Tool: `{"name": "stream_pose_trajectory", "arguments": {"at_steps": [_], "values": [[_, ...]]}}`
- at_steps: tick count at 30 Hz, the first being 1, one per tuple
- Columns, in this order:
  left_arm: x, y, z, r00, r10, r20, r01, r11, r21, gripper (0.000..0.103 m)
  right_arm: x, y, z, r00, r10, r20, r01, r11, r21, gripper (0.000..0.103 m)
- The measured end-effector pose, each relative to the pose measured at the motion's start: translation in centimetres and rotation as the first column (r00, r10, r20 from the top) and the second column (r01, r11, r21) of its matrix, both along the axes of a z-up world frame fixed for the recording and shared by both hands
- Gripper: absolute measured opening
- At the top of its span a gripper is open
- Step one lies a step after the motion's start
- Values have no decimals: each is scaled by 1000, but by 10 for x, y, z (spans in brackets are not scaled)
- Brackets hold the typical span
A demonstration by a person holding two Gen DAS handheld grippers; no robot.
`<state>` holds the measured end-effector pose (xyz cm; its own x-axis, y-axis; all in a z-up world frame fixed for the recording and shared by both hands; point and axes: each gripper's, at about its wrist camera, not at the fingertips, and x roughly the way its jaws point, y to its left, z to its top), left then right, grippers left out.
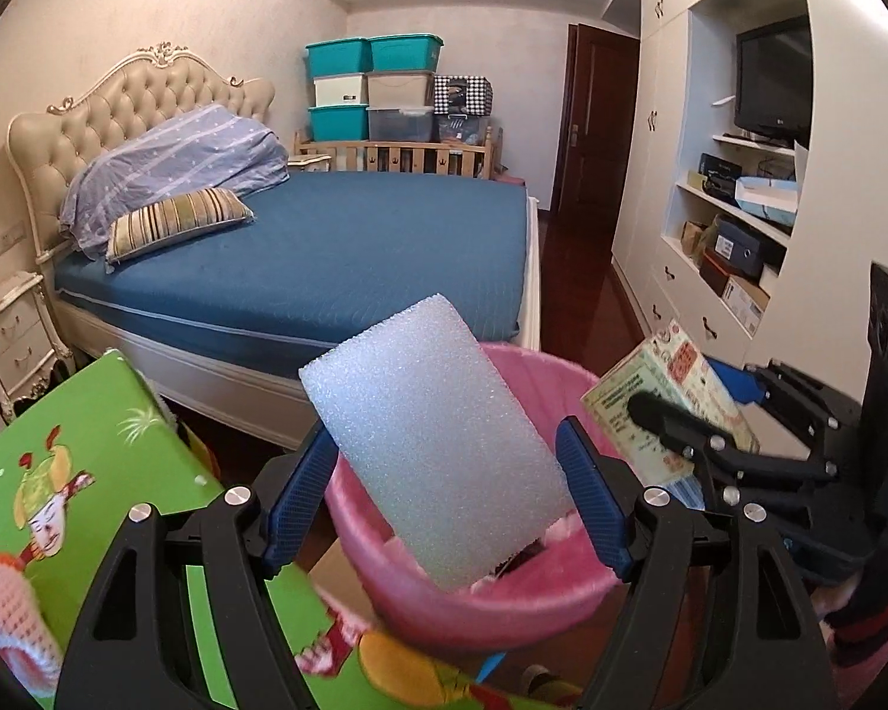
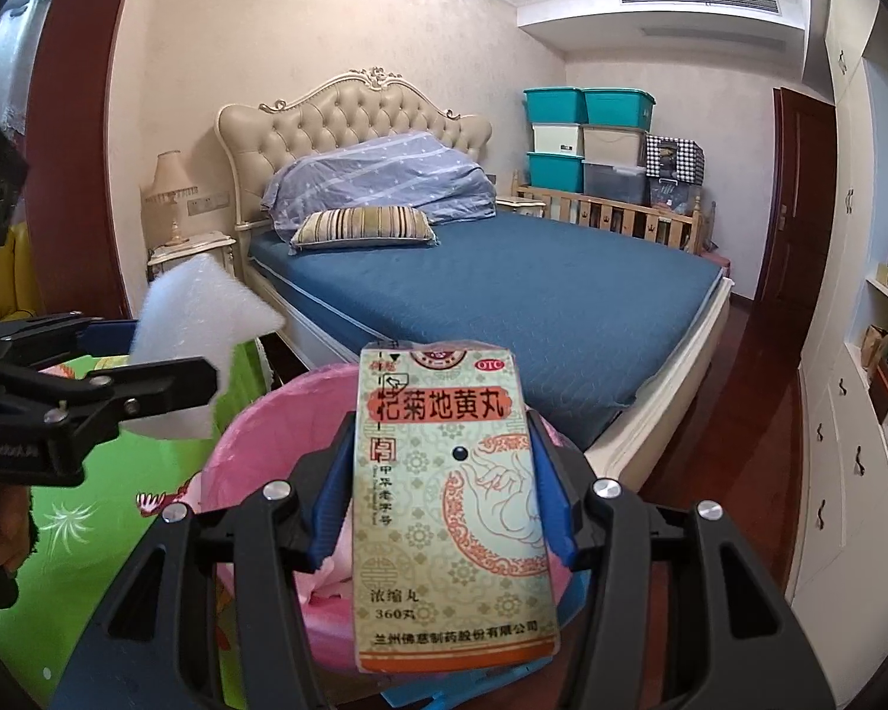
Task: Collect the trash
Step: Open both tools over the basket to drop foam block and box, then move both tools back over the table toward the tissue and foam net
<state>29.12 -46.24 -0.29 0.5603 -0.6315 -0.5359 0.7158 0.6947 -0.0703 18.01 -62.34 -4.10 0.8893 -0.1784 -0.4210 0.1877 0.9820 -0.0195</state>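
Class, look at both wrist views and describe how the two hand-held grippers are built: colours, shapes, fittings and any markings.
Both the left gripper and the right gripper have glossy black plastic frames with triangular cut-outs, round silver bolt heads at the joints, and flat fingers faced with dark blue, finely textured pads. Seen from the side, the right gripper shows a boxy black body; the left gripper's arm bears small pale lettering, too blurred to read.

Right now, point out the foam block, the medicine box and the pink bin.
foam block (image 1: 438, 444), left wrist view, middle of its face.
medicine box (image 2: 450, 503), right wrist view, centre of its printed front.
pink bin (image 1: 485, 609), left wrist view, near outer wall.
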Motion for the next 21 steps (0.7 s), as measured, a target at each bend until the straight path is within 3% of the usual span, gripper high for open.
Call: {"name": "stream_pose_trajectory", "arguments": {"at_steps": [1, 2, 3, 4, 5, 14, 21], "values": [[4, -3, 1, 1000, 4, -5, -4, 1000, -8, 75, 3, -2, -1, 1000, 6, 8, -6, 1000, 4, 53], [8, -4, 2, 1000, 12, -11, -12, 1000, -16, 85, 6, -4, -1, 1000, 8, 12, -9, 1000, 4, 53], [11, -4, 5, 1000, 17, -13, -17, 999, -30, 89, 10, -6, -2, 1000, 17, 20, -17, 1000, 3, 61], [13, -3, 7, 1000, 20, -9, -21, 999, -47, 90, 12, -6, -2, 999, 26, 28, -26, 1000, 2, 76], [13, -2, 11, 1000, 25, -4, -25, 998, -52, 90, 13, -8, -3, 999, 32, 40, -32, 999, -1, 79], [-2, 59, 32, 995, 78, 65, -72, 994, -86, 93, -17, -9, 5, 994, 12, 110, -16, 999, 35, 79], [-14, 149, 26, 970, 235, 56, -230, 970, -75, 93, -24, 35, 6, 994, 80, 78, -81, 997, 10, 79]]}}
